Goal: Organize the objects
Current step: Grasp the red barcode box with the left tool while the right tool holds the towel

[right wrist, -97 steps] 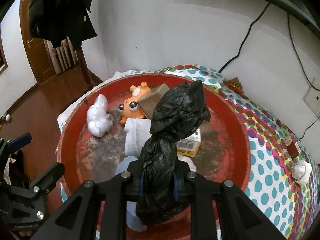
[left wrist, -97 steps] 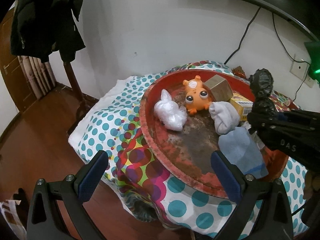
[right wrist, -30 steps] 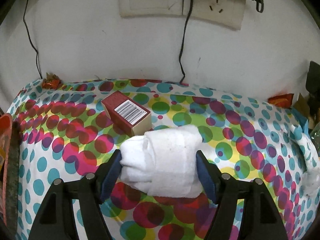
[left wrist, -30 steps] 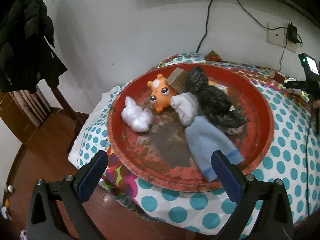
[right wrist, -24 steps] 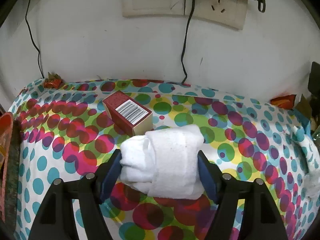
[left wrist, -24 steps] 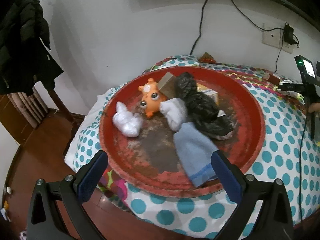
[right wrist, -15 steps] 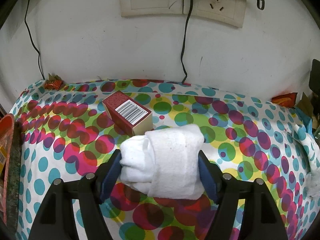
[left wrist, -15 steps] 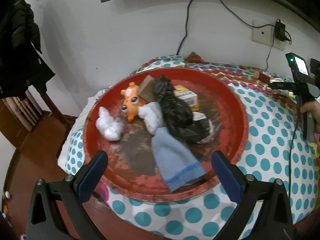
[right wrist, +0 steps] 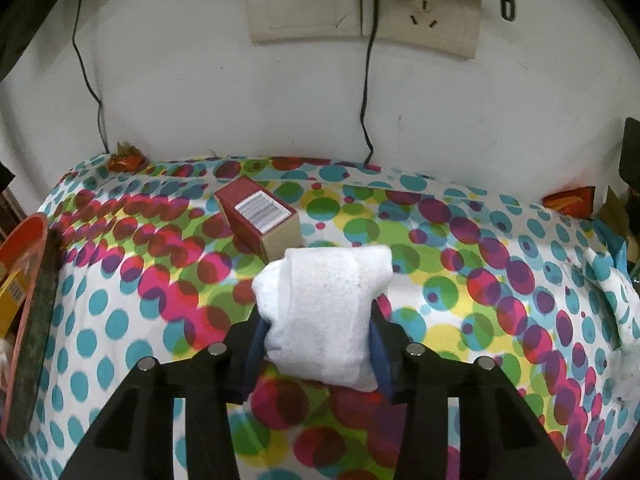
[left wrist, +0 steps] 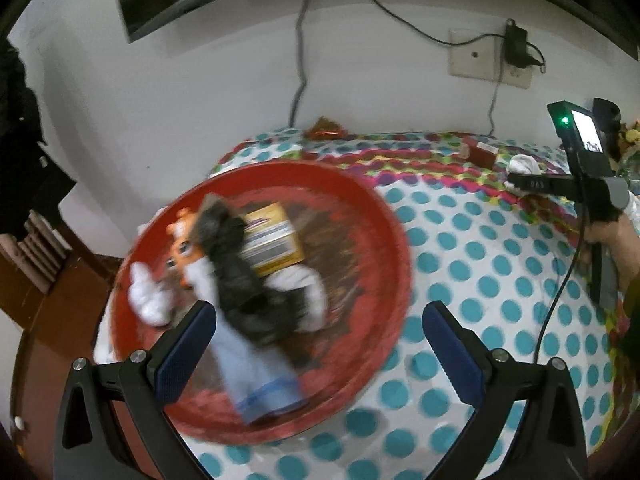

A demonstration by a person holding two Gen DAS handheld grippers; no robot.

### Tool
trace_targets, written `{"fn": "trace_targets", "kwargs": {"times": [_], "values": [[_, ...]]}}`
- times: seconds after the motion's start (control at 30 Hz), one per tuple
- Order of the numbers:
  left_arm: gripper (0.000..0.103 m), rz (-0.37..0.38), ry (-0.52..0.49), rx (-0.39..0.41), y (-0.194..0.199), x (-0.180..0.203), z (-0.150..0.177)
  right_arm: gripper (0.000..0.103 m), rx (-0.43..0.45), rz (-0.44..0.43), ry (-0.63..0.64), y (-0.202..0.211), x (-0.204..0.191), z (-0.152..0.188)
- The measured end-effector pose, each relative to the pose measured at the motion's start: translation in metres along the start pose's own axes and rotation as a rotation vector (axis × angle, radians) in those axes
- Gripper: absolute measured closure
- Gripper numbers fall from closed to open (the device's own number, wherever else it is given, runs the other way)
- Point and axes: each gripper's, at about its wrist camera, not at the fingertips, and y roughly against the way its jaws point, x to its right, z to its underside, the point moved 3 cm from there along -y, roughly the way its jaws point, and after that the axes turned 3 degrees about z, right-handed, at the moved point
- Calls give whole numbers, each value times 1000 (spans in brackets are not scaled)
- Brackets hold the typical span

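the rolled white cloth (right wrist: pixel 326 316) sits on the polka-dot tablecloth (right wrist: pixel 460 280), just in front of a red box (right wrist: pixel 258 210) with a barcode label, near the wall. the right gripper (right wrist: pixel 316 342) has just been closing and its blue pads now press into the roll from both sides, squeezing it in.

over in the left wrist view, the round red tray (left wrist: pixel 384 216) lies on the same tablecloth, near the table's edge. in it, blurred, are a crumpled black bag (left wrist: pixel 240 280) lying over a yellow box (left wrist: pixel 276 236), an orange toy (left wrist: pixel 180 240) partly hidden behind the bag, a white bundle (left wrist: pixel 146 300) by the tray's left side, a white sock (left wrist: pixel 312 292) under the bag's right side and a pale blue sock (left wrist: pixel 256 372) at the front. the left gripper (left wrist: pixel 320 340) hangs above the tray's front rim with its fingers wide apart and nothing between them.

only the left wrist view shows the tray's contents whole, plus the person's hand (left wrist: pixel 604 232) holding the right tool at the far right. only the right wrist view shows the grip on the roll closely, the wall socket (right wrist: pixel 360 4) with its cable, and just a sliver of the tray at the left edge.
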Motion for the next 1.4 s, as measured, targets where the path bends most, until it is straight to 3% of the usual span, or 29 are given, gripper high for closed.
{"fn": "trace_targets", "kwargs": {"times": [0.37,0.7,1.03,1.27,1.4], "values": [[0,100,-36,-31,-45,85,-42,59,-2,-22,13,41,41,43],[0,181,126,-153,-118,136,-112,59,-8,-37,0,67,81,71],[0,197,214,-246,-180,180,-158,58,-10,-25,11,71,80,70],[1,152,281,-271,-207,189,-180,57,-13,-34,7,72,79,67],[8,153,298,-301,-221,195,-185,57,-13,-39,3,72,80,67]]}}
